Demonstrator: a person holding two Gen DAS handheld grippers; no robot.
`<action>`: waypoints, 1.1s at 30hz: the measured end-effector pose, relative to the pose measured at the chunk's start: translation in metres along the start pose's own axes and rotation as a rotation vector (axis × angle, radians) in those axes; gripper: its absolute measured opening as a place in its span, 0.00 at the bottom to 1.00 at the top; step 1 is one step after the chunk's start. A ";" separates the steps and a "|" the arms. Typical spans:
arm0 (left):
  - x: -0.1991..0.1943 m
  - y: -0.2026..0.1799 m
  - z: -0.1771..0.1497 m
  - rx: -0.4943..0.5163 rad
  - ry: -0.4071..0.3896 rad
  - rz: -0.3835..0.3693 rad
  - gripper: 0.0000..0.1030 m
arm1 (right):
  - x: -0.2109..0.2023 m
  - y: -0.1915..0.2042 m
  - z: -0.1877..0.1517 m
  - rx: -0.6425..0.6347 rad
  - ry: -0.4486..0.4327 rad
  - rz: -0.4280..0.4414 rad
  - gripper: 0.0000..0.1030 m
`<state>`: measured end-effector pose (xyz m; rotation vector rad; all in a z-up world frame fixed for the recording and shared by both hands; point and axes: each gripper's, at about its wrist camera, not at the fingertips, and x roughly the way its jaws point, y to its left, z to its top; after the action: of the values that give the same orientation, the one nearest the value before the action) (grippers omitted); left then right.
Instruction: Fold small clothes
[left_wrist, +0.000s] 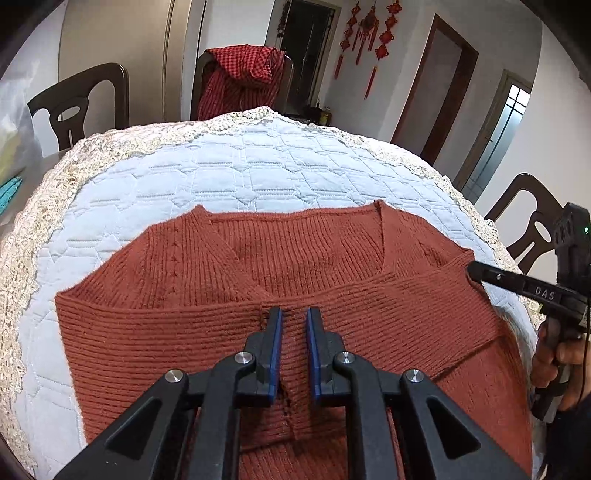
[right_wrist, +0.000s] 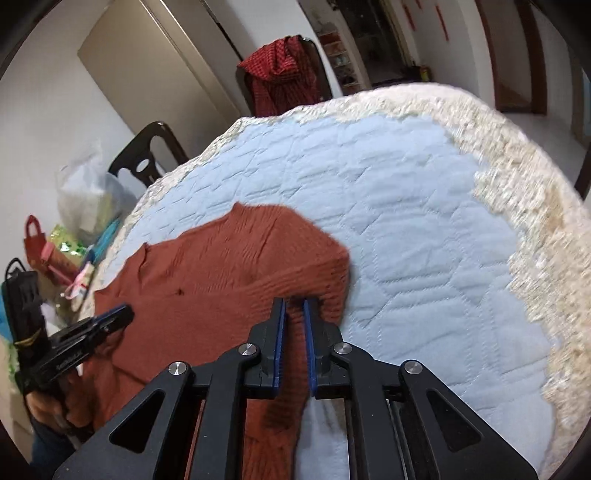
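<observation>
A rust-red knit sweater (left_wrist: 295, 266) lies on the pale blue quilted table cover (left_wrist: 240, 170), its lower part folded up over the body. My left gripper (left_wrist: 294, 314) sits over the fold's middle, jaws narrowly apart with a ridge of knit between them. My right gripper (right_wrist: 294, 304) grips the sweater's right corner (right_wrist: 325, 273) between its blue pads. It shows at the right edge of the left wrist view (left_wrist: 476, 271), its tip on the sweater's edge. The left gripper shows at the left of the right wrist view (right_wrist: 122, 314).
The round table has a lace border (left_wrist: 48, 206). Dark wooden chairs (left_wrist: 81, 103) stand around it, one draped with a red checked garment (left_wrist: 240, 77). Plastic bags and bright packages (right_wrist: 74, 236) lie at the table's left side.
</observation>
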<state>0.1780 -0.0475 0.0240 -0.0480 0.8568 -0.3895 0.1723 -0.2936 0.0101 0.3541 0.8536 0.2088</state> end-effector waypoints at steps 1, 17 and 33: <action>-0.001 -0.001 0.000 0.001 -0.003 0.003 0.15 | -0.001 0.001 0.002 0.004 -0.008 0.004 0.11; -0.043 -0.008 -0.035 0.008 -0.020 -0.047 0.15 | -0.035 0.028 -0.034 -0.149 0.003 -0.014 0.11; -0.067 0.008 -0.067 -0.010 -0.019 0.027 0.26 | -0.055 0.026 -0.066 -0.179 0.030 -0.049 0.14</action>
<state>0.0908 -0.0085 0.0268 -0.0492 0.8397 -0.3594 0.0855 -0.2728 0.0186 0.1625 0.8654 0.2438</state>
